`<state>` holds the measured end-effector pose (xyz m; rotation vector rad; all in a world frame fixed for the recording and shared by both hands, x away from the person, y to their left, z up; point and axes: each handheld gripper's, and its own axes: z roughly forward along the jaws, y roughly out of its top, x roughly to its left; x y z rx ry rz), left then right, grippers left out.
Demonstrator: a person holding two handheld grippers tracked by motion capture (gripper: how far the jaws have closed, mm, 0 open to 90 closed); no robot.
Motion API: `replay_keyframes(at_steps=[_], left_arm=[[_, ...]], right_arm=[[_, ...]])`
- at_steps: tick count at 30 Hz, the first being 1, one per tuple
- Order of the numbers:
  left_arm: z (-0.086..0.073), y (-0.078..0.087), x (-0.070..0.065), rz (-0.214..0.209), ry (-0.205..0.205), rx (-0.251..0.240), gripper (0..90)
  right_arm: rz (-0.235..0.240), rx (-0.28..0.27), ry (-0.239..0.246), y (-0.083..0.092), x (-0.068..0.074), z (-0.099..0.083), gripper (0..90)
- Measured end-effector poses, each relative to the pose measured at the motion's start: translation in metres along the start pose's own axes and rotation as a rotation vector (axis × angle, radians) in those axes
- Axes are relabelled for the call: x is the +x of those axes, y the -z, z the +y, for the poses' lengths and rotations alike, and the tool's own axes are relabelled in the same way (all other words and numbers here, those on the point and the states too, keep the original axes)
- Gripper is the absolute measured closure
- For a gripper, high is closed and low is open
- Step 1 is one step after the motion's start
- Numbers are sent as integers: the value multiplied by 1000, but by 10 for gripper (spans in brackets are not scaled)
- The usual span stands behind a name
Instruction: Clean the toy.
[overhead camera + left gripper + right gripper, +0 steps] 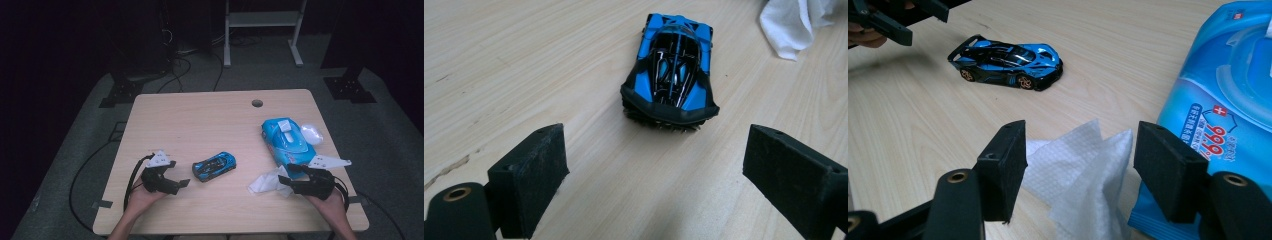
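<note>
A blue and black toy car [214, 166] stands on the wooden table [200, 120] between my two grippers. My left gripper [177, 174] is open just left of the car, which in the left gripper view [669, 70] lies a little beyond the gap of my left gripper [661, 182], clear of both pads. A crumpled white wipe [265, 182] lies at the right. My right gripper [1080, 175] is open with the wipe [1083, 150] standing between its pads, which do not squeeze it. The car [1008, 61] lies farther off.
A blue pack of wet wipes [287, 142] lies right behind the right gripper, with a small white object [311, 133] beside it near the table's right edge. A cable hole [257, 103] sits at the table's far side. The other gripper [888, 20] shows beyond the car.
</note>
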<state>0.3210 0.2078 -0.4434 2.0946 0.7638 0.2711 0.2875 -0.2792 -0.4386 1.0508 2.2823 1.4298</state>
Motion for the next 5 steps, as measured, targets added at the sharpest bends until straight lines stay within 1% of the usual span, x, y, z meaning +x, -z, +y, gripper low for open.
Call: replay_keyframes(at_steps=[1,4,5], left_arm=[[-2,0,1,-3,9,-8,100],[-8,2,3,9,28,-10,96],[-10,3,4,11,37,-19,96]], right_arm=[[-4,-2,-2,0,0,0,353],[-15,-15,-6,1,0,-2,347],[-17,-21,-13,2,1,-2,346]])
